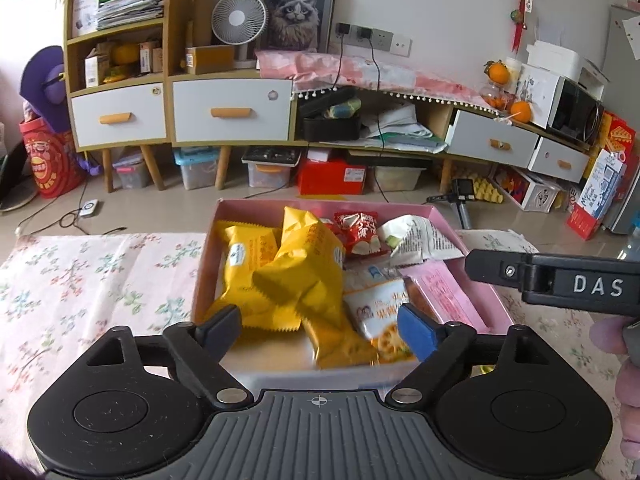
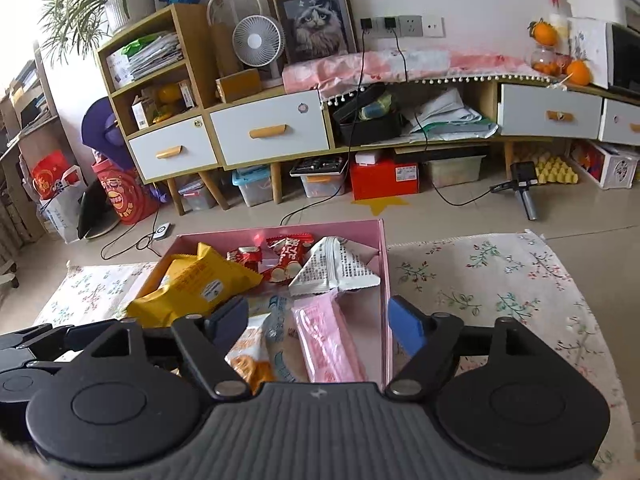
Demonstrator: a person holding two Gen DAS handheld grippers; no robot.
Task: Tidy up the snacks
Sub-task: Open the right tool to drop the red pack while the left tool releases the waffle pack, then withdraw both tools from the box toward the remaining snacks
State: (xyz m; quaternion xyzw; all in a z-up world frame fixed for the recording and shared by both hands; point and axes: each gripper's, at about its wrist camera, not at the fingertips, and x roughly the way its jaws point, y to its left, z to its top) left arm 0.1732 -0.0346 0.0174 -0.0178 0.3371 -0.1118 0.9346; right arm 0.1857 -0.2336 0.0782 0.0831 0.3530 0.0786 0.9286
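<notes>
Pink box (image 1: pixel 476 296); yellow packets (image 1: pixel 304 268), red-white sachets (image 1: pixel 360 230), pink wrapper (image 2: pixel 328 340); cloth (image 1: pixel 80 280) white, seemingly floral.

- One pink box (image 1: pixel 486 300) on the floral cloth (image 1: pixel 100 276);
- Three yellow snack packets (image 1: pixel 304 264) in the box, as the left wrist view shows them;
- Two red packets (image 2: pixel 286 266);
- One white printed packet (image 2: pixel 336 270);
- One pink packet (image 2: pixel 328 340);
- One white-and-orange packet (image 1: pixel 378 312);
- Two white fans (image 2: pixel 258 40) on the cabinet behind;
- Three oranges (image 2: pixel 578 72) to the right.
</notes>
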